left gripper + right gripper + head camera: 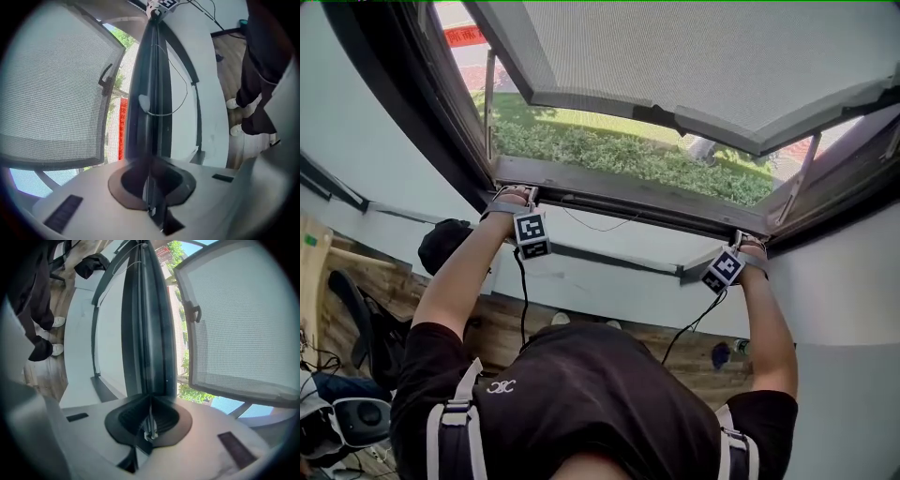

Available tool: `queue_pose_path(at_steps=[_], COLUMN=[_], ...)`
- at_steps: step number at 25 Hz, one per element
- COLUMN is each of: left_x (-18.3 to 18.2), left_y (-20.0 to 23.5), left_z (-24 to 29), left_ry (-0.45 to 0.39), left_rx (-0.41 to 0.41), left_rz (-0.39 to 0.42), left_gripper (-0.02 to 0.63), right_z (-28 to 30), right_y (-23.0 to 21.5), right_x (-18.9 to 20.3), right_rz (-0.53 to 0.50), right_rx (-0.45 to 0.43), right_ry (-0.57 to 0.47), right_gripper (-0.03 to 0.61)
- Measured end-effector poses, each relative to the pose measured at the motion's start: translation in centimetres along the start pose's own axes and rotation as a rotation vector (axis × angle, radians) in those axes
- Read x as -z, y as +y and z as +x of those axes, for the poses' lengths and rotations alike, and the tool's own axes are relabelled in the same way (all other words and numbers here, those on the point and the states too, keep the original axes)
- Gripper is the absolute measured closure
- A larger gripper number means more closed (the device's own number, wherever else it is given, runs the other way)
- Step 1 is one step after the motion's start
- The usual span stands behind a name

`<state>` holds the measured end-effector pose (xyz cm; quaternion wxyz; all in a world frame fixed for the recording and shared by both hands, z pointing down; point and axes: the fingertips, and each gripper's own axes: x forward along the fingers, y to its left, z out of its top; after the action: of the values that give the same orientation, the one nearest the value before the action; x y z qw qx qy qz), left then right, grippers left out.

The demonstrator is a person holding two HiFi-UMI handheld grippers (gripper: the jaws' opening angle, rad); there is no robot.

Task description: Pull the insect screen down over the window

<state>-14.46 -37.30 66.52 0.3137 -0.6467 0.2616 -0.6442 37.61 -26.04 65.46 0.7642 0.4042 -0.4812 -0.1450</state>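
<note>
The left gripper is clamped on the thin edge of the dark pull bar. The right gripper pinches the same bar near its other end, and both holds look snug. The bar lies against the window frame, so the screen seems hardly drawn. Pull both ends at one pace, bar level — a skewed bar may jam. Beyond it the window panel stands open.
</note>
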Motion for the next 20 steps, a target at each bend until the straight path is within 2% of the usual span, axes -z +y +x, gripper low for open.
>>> queue_pose_path(at_steps=[4,7,12,16,19,20], left_x=[0.3,0.1,0.3,0.7,1.3,1.3], left_y=[0.2,0.2,0.3,0.8,1.8,2.2], left_z=[0.5,-0.2,-0.1,-1.3,-2.4,-2.9], left_ry=[-0.006,-0.024,-0.027,-0.04,-0.057,-0.071], left_rx=[-0.024,-0.018,-0.058,-0.065,-0.11,-0.118], left_rz=[0.005,-0.023,-0.043,-0.147,-0.223,-0.256], left_gripper=[0.58,0.578,0.573,0.545,0.542,0.541], right_z=[-0.4,-0.4,-0.5,-1.0,-0.5,-0.6], right_y=[-0.2,0.0,-0.1,0.0,0.1,0.0], right_x=[-0.1,-0.2,-0.1,0.0,0.0,-0.1], right_rz=[0.05,0.063,0.084,0.12,0.135,0.139], right_rx=[-0.005,0.008,0.015,0.004,0.038,0.046], right_ry=[-0.02,-0.03,-0.029,-0.026,-0.052,-0.059], right_gripper=[0.558,0.556,0.552,0.551,0.548,0.53])
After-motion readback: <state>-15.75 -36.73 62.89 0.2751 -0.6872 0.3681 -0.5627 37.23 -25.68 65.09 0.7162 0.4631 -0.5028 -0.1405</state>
